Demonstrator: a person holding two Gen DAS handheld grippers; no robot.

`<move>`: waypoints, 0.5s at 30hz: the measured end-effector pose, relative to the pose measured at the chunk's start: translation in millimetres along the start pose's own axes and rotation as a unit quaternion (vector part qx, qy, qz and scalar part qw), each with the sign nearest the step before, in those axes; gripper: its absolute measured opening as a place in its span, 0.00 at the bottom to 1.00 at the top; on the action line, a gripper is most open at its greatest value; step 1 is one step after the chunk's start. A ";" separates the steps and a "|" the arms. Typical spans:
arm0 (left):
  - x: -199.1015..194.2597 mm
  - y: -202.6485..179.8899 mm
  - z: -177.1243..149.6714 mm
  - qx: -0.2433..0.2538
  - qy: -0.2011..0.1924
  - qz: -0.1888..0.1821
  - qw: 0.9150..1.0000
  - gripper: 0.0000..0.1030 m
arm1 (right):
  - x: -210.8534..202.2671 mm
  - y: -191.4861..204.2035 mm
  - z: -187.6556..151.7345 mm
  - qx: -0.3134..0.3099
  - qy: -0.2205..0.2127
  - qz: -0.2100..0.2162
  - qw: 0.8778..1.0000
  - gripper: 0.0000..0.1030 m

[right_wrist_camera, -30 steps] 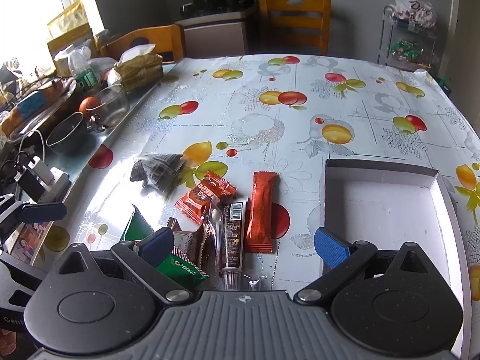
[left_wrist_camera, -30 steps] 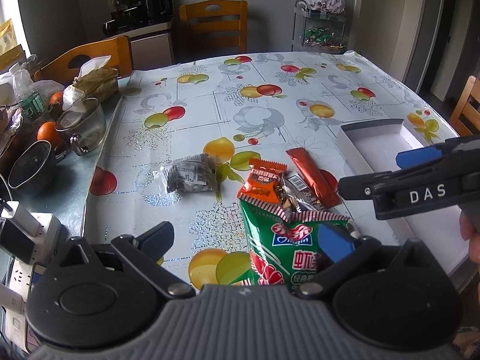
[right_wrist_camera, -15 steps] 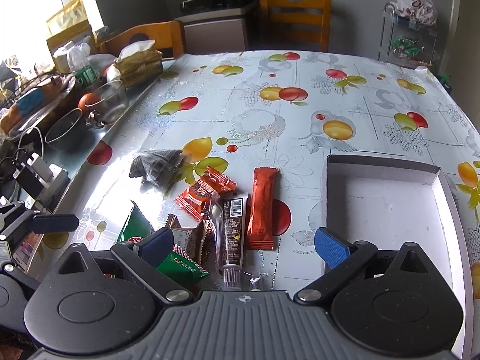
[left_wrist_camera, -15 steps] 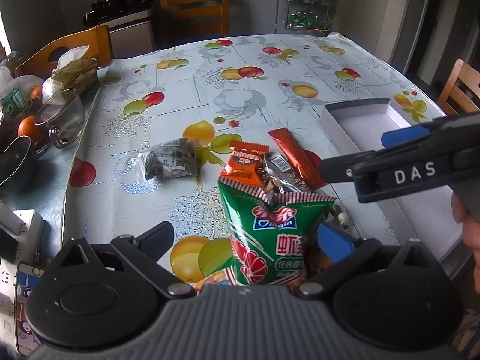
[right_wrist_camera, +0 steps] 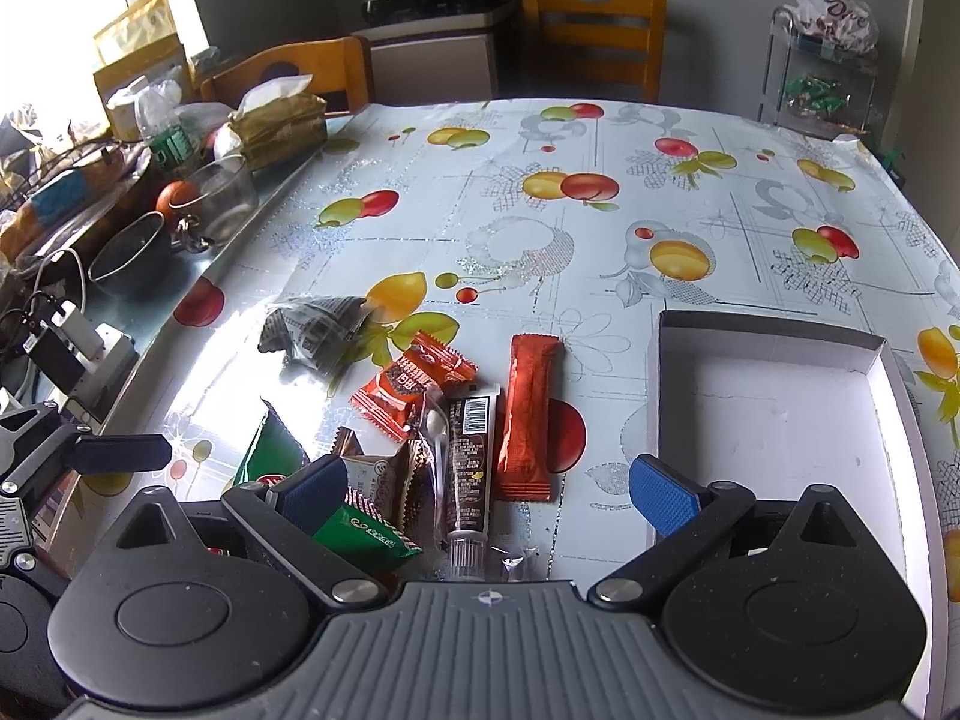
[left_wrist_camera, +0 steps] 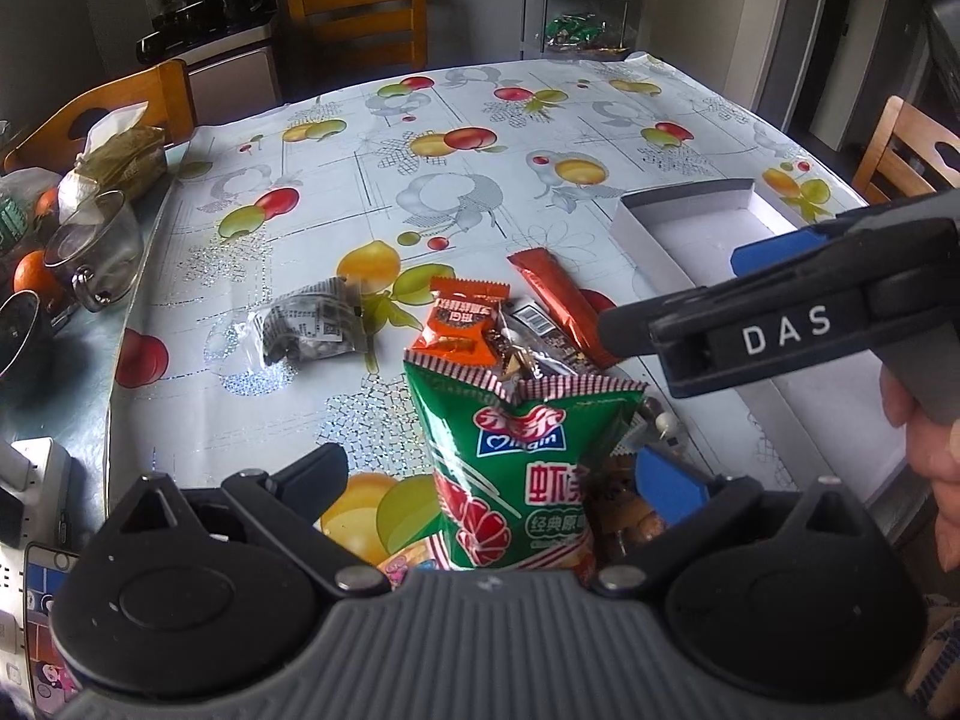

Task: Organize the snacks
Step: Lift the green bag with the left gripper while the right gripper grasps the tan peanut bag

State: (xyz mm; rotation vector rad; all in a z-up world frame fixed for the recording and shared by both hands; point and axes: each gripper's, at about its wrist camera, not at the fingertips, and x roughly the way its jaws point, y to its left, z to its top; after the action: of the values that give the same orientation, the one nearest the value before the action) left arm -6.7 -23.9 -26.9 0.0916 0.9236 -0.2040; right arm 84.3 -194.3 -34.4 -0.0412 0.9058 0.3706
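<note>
A green shrimp-chip bag (left_wrist_camera: 522, 450) stands between the fingers of my open left gripper (left_wrist_camera: 489, 468); neither finger clearly touches it. Behind it lie an orange candy packet (left_wrist_camera: 462, 324), a dark bar (left_wrist_camera: 540, 330) and a long red stick pack (left_wrist_camera: 558, 300). A grey packet (left_wrist_camera: 312, 330) lies apart to the left. My right gripper (right_wrist_camera: 489, 489) is open above the pile: the green bag (right_wrist_camera: 276, 456), orange packet (right_wrist_camera: 414, 384), dark bar (right_wrist_camera: 468, 456) and red stick (right_wrist_camera: 528, 414). The white box (right_wrist_camera: 774, 402) lies to the right.
The table's left edge holds a glass mug (left_wrist_camera: 90, 246), a dark bowl (right_wrist_camera: 132, 252), oranges, a tissue pack (right_wrist_camera: 282, 120) and a power strip (right_wrist_camera: 78, 348). Wooden chairs (right_wrist_camera: 594, 36) stand around the table. A wire shelf (right_wrist_camera: 822, 84) stands at the far right.
The left gripper has lifted and tilted a little; the green bag sits more centred between its fingers. The right gripper has barely moved. No snack has changed place.
</note>
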 end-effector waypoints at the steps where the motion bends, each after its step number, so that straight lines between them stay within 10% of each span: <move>1: 0.6 0.3 -0.2 0.000 0.001 -0.001 1.000 1.00 | -0.5 0.0 0.1 0.001 0.000 0.000 1.000 0.99; 15: 30.7 5.6 -11.4 -0.005 0.026 -0.018 0.999 1.00 | 0.1 -2.9 -9.3 0.004 0.007 -0.006 1.000 0.99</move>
State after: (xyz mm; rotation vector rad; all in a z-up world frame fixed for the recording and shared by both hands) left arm 3.5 -20.7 -58.4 0.0712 0.9785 -0.2312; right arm 78.3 -198.7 -40.6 -0.0411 0.9213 0.3565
